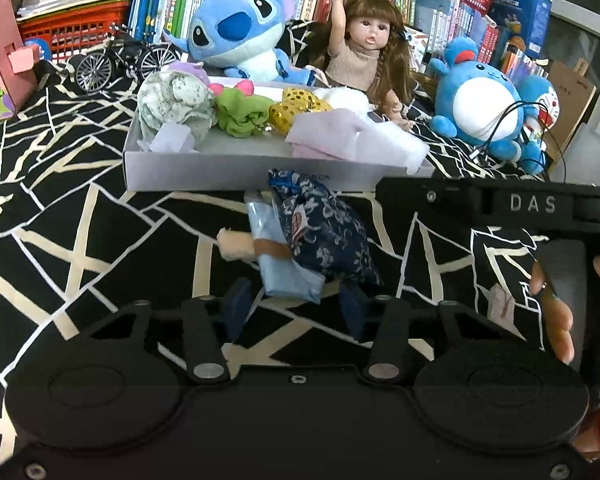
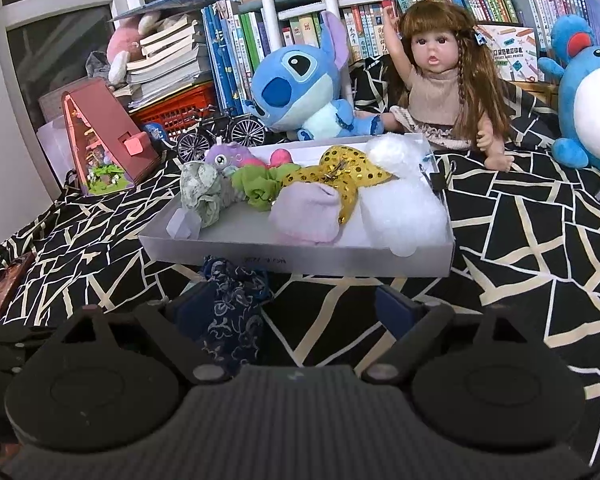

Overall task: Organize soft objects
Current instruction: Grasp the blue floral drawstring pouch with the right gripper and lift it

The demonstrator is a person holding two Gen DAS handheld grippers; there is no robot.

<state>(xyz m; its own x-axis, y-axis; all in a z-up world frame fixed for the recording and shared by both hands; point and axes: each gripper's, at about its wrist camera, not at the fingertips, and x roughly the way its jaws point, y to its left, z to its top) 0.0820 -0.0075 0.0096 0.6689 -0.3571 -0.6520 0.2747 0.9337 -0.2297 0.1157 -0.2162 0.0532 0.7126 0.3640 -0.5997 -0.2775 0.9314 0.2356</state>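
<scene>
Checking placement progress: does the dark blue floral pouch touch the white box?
Cannot tell. In the left wrist view the pouch overlaps the box front wall, showing neither contact nor gap.

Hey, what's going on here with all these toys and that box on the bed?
A person holding a gripper in each hand is sorting soft items into a shallow white box on a black patterned cloth. The box already holds scrunchies, a gold sequin piece and white fluff. A navy floral pouch lies on the cloth just in front of the box, not yet in. The left gripper is open right behind it; the right gripper is open alongside.
</scene>
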